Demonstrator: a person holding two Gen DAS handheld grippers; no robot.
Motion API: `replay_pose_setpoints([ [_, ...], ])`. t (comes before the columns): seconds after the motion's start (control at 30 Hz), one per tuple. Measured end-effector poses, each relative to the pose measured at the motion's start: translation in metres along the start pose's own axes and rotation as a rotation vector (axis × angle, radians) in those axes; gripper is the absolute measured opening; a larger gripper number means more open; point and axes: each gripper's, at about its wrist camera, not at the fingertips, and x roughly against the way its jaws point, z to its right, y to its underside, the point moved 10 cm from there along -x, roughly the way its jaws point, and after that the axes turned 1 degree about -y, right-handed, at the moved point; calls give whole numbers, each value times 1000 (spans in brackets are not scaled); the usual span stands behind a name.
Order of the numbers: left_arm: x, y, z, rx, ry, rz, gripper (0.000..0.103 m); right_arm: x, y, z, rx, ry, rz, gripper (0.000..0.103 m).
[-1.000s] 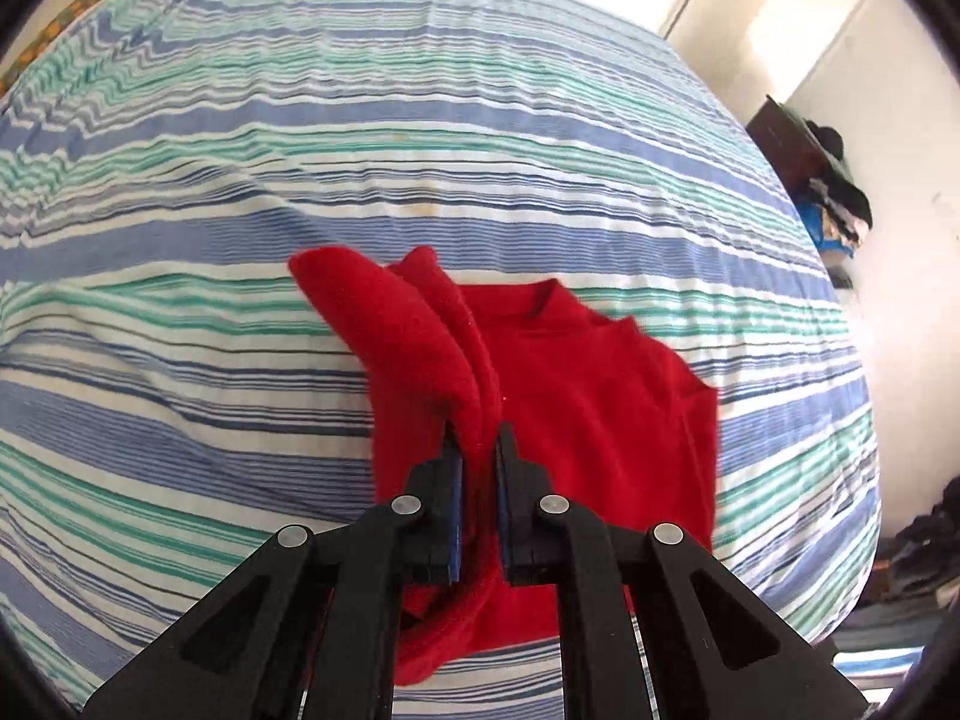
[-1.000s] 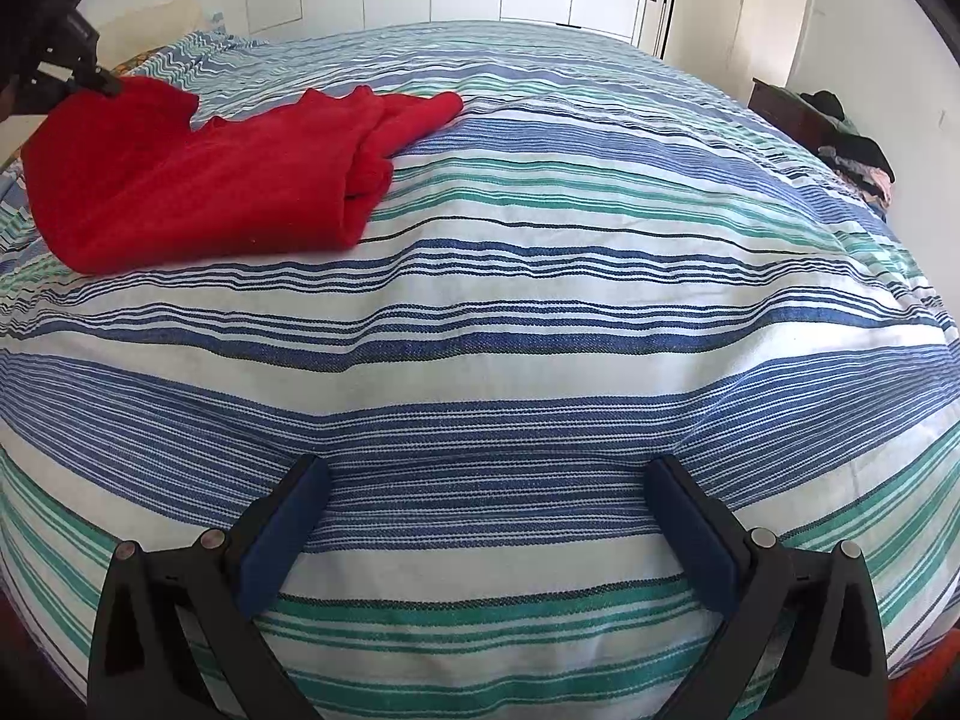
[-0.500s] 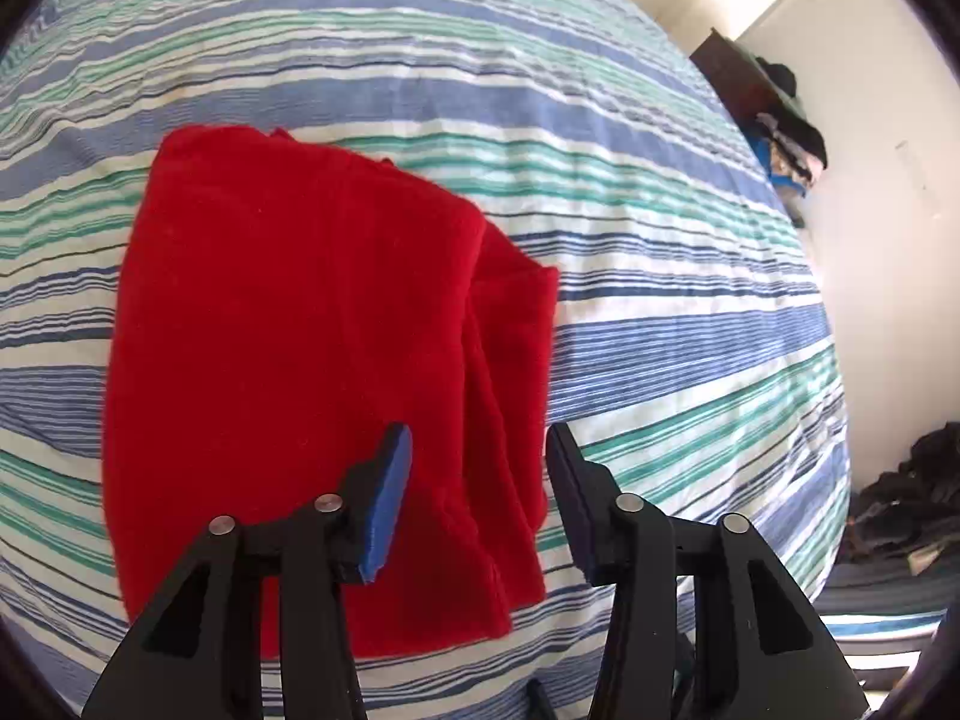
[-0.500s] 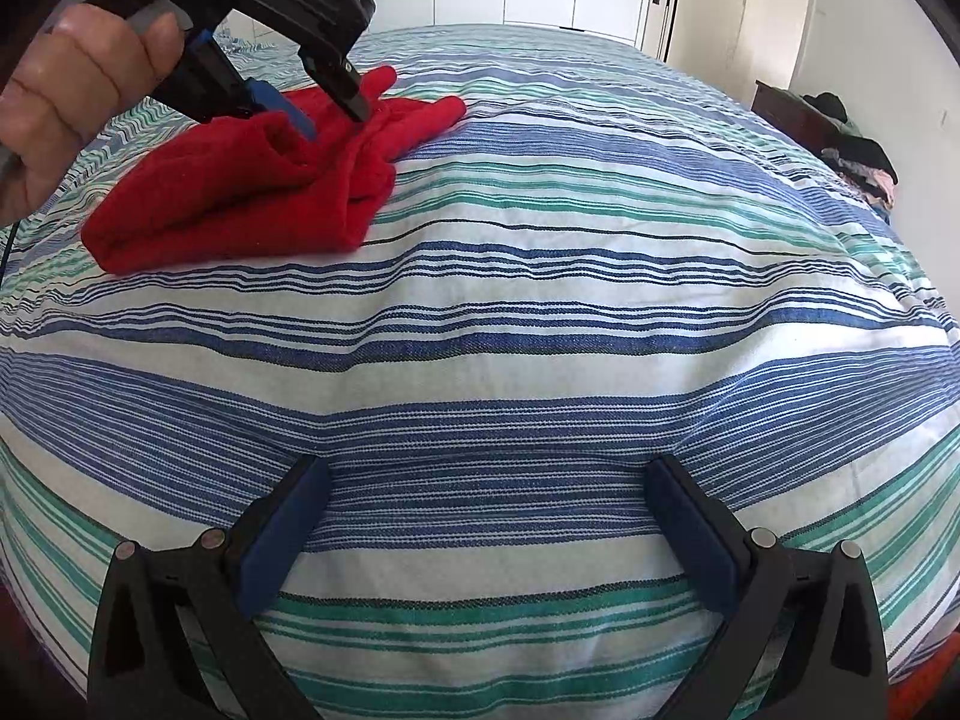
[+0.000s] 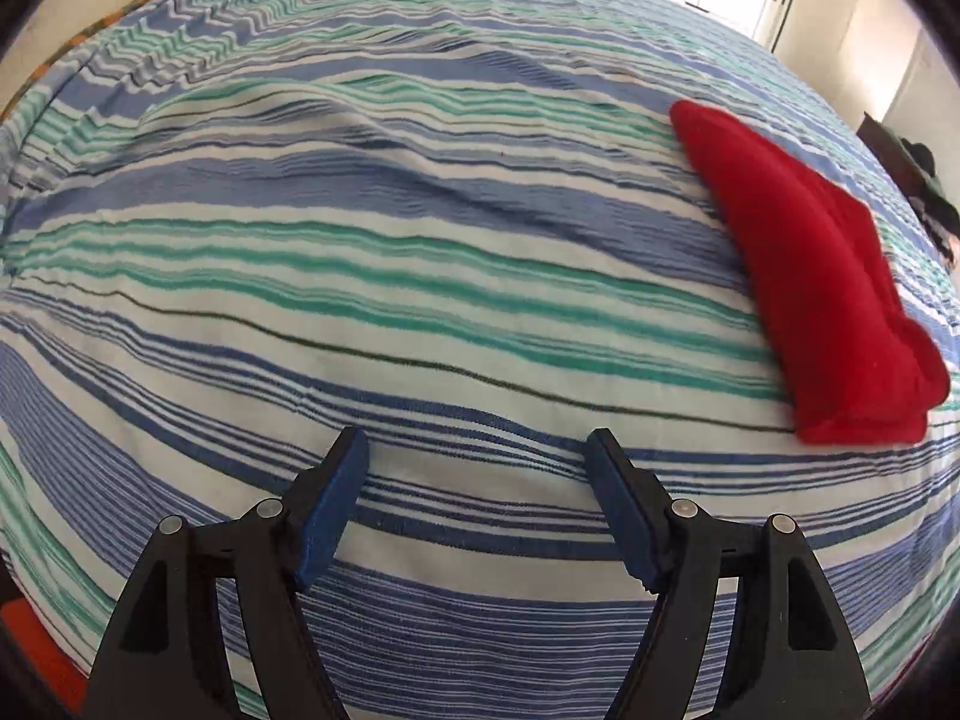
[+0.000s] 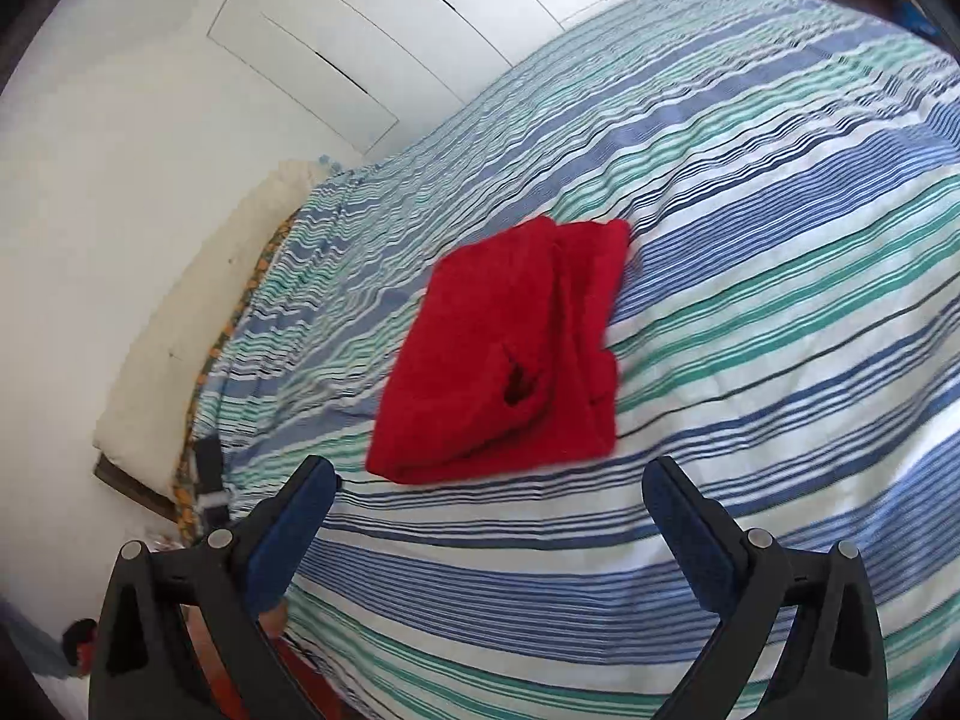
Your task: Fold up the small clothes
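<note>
Lying folded on the striped bedspread (image 6: 750, 276), the red garment (image 6: 510, 354) rests alone, touched by neither tool. The left gripper (image 5: 474, 504) has just been opening; its jaws stand apart with nothing between them, over bare cover well left of the garment (image 5: 822, 294). The right gripper (image 6: 489, 516) is spread wide and empty too, just short of the near folded edge. Judging by its soft, fleecy look, the cloth is light, limp and non-slippery; pinch a stacked edge or corner. Open bedding surrounds it, though the bed's edge lies near the left.
</note>
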Motion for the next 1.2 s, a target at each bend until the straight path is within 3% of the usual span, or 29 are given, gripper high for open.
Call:
replay_pose_setpoints([
  [0.07, -4, 8, 1, -28, -9, 51, 80, -31, -20, 4, -95, -71, -70, 93],
  [0.17, -6, 12, 1, -52, -27, 90, 85, -77, -35, 16, -157, -76, -201, 77],
  [0.23, -6, 11, 5, -44, -18, 102, 88, -103, -31, 23, -206, -61, -299, 76],
  [0.3, -8, 11, 6, -42, -5, 109, 90, -119, -32, 32, -215, -6, -318, 74],
  [0.4, -7, 13, 6, -49, 0, 120, 91, -138, -31, 28, -249, -39, -347, 73],
  [0.5, -6, 15, 8, -54, -3, 125, 92, -150, -32, 32, -230, 17, -353, 71],
  [0.57, -7, 15, 8, -54, -3, 127, 92, -157, -35, 34, -259, 3, -332, 69],
  [0.63, -7, 14, 8, -56, -4, 129, 93, -162, -40, 32, -291, -33, -310, 44],
  [0.67, -7, 14, 8, -56, -5, 128, 93, -162, -43, 30, -291, -35, -297, 13],
  [0.87, -8, 14, 8, -58, -9, 129, 93, -124, -63, 5, -114, 0, -249, 11],
  [0.93, -9, 14, 8, -62, -18, 132, 94, -107, -66, 17, -44, 91, -235, 11],
  [1.0, -10, 14, 10, -68, -31, 134, 94, -109, -59, 41, 1, 202, -284, 11],
  [1.03, -9, 14, 10, -70, -35, 134, 94, -115, -50, 50, -1, 218, -322, 11],
  [1.13, -4, 13, 9, -80, -35, 109, 94, -127, -42, 62, -28, 203, -329, 25],
  [1.2, 7, 11, 9, -98, -51, 92, 93, -123, -47, 58, -50, 159, -290, 44],
])
